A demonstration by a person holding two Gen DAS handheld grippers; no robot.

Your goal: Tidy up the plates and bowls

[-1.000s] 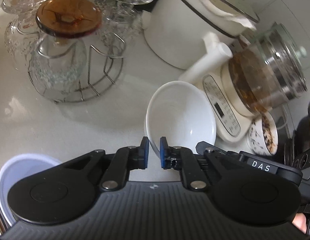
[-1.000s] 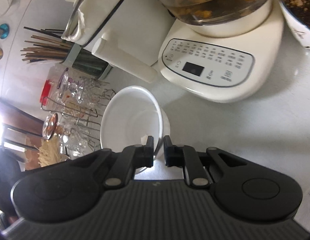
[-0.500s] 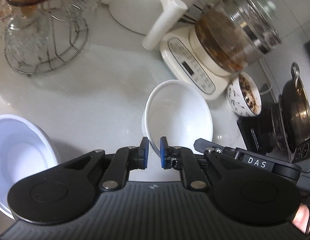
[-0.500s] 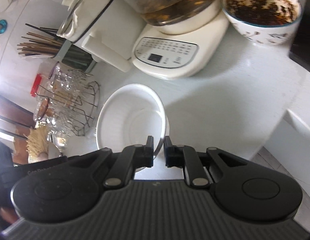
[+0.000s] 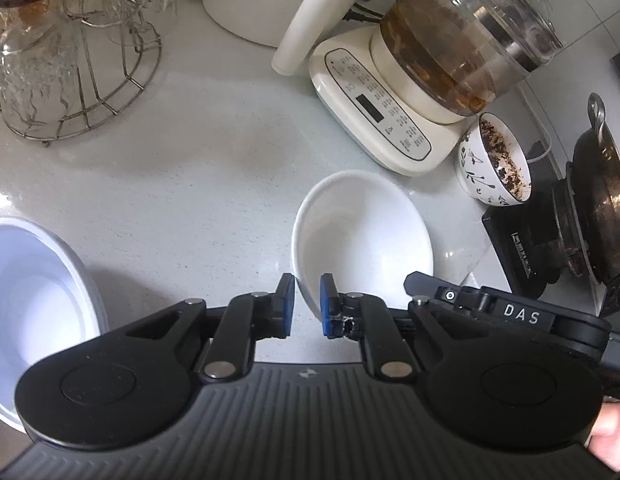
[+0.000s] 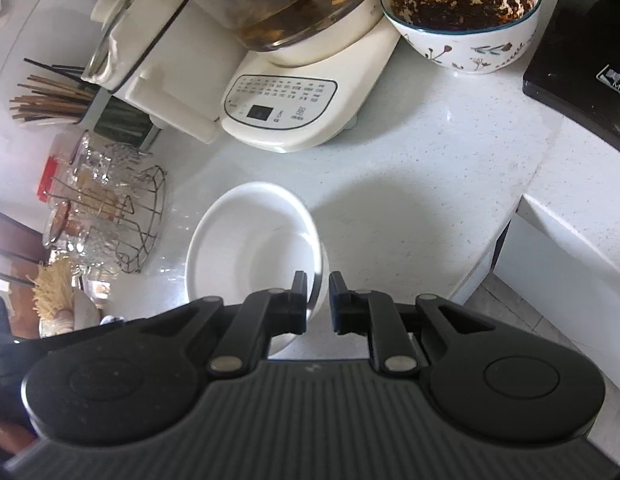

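Observation:
A white bowl (image 5: 362,232) is pinched at its near rim by my left gripper (image 5: 306,304) and held above the white counter. My right gripper (image 6: 318,300) is shut on the rim of a second white bowl (image 6: 253,248), also held above the counter. A pale stack of white bowls (image 5: 33,300) sits at the left edge of the left wrist view. The right gripper's body shows at the right of the left wrist view.
A tea-kettle base with glass pot (image 5: 430,80) and a patterned bowl of dark residue (image 5: 494,160) stand at the back. A wire rack of glasses (image 5: 65,52) is at far left. A black cooktop with a pot (image 5: 582,208) is at right. The counter edge (image 6: 506,232) drops off on the right.
Both grippers have pulled back and away from the appliances with their bowls. The stack of bowls at left has come further into view.

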